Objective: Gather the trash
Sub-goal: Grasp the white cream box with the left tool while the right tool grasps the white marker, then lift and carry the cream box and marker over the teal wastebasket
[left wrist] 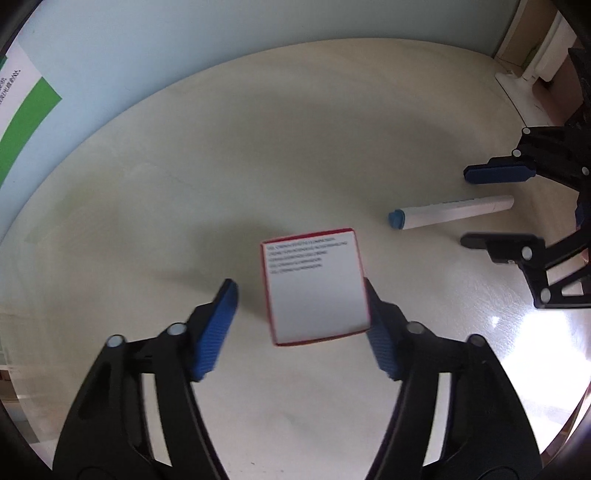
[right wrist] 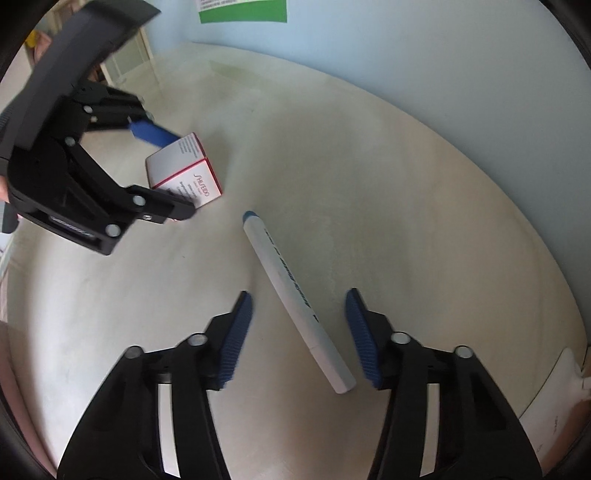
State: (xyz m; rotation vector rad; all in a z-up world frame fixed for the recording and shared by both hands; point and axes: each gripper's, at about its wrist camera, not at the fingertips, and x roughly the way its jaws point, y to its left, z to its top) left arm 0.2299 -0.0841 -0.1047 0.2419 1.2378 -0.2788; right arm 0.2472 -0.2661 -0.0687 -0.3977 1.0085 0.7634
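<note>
A small white box with red edges (left wrist: 316, 286) stands on the pale round table (left wrist: 258, 147). My left gripper (left wrist: 299, 291) is open around it, the box close against the right finger. The box also shows in the right wrist view (right wrist: 184, 168), between the left gripper's (right wrist: 175, 175) fingers. A white marker with a blue cap (right wrist: 295, 299) lies on the table between the open fingers of my right gripper (right wrist: 299, 302), not touched. In the left wrist view the marker (left wrist: 450, 212) lies between the right gripper's (left wrist: 465, 208) fingers.
A light blue wall (left wrist: 221, 33) runs behind the table, with a green and white poster (left wrist: 26, 110) on it. The table edge (right wrist: 535, 387) curves close on the right. Pale furniture (left wrist: 532, 55) stands beyond the table's far right.
</note>
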